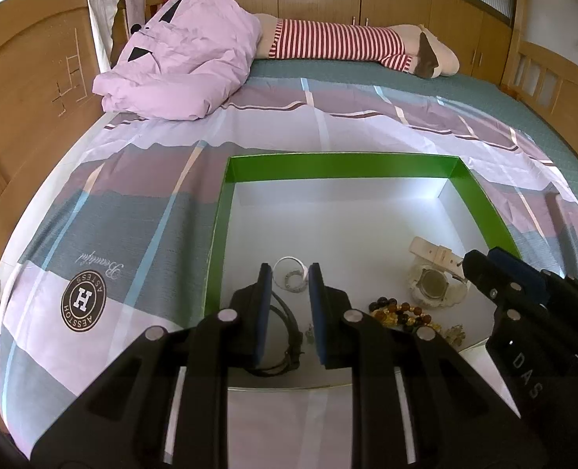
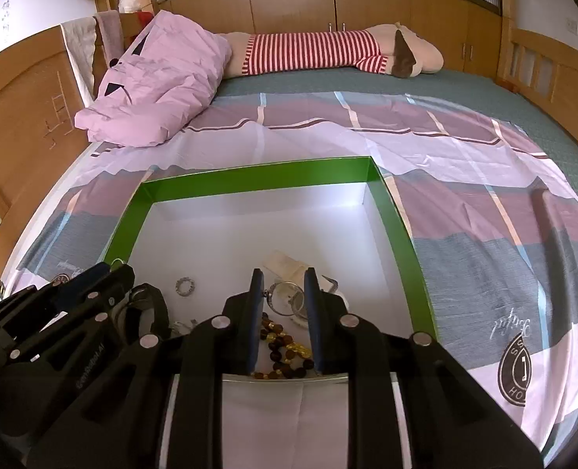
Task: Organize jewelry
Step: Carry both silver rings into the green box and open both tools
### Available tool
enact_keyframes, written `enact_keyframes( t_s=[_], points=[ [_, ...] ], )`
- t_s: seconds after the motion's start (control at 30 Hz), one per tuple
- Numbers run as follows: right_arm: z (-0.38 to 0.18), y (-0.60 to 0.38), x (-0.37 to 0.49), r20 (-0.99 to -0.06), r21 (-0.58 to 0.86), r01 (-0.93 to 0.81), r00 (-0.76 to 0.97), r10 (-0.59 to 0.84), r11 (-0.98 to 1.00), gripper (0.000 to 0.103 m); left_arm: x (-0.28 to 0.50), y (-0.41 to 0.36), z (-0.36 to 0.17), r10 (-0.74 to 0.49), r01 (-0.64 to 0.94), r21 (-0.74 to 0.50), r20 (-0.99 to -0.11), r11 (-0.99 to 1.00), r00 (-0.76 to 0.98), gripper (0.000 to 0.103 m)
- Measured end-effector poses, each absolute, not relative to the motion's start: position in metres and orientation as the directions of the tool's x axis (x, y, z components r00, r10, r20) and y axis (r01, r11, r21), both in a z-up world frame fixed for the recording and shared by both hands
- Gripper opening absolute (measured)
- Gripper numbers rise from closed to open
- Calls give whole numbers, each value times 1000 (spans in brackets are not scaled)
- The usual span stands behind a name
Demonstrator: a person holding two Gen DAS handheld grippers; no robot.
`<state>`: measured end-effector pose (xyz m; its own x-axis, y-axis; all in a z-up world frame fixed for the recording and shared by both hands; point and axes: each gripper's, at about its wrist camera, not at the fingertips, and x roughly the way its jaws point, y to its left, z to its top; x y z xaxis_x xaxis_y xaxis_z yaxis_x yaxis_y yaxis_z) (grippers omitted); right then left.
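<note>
A green-rimmed box (image 1: 343,165) with a white floor lies on the bed; it also shows in the right wrist view (image 2: 257,176). Inside lie a cream watch (image 1: 435,279), an amber and black bead bracelet (image 1: 402,312), a clear bangle (image 1: 291,273) with a small silver ring, and a black watch (image 1: 285,332). My left gripper (image 1: 289,277) is open over the bangle and black watch. My right gripper (image 2: 283,279) is open over the cream watch (image 2: 289,297) and the beads (image 2: 285,346). The silver ring (image 2: 182,286) lies left of it.
The box sits on a plaid pink, grey and purple sheet (image 1: 132,211). A lilac duvet (image 1: 183,54) and a striped plush toy (image 1: 347,45) lie at the far side. Wooden bed boards (image 1: 27,90) and cabinets surround the bed.
</note>
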<state>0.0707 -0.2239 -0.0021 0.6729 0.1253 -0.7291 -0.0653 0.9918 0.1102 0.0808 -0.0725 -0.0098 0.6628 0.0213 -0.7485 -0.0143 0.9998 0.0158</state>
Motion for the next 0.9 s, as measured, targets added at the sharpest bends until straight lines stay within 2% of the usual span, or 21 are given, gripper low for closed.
enact_keyframes(
  t_s=[0.87,0.9],
  points=[
    [-4,-223,73,-735,104,-64,668,120,992,21,81,-73,-13,31,-20,24,-749,1000,662,19],
    [-4,-224,72,-732,106,-57,671,117,993,24,81,-72,-13,28,-19,21,-750,1000,661,20]
  ],
)
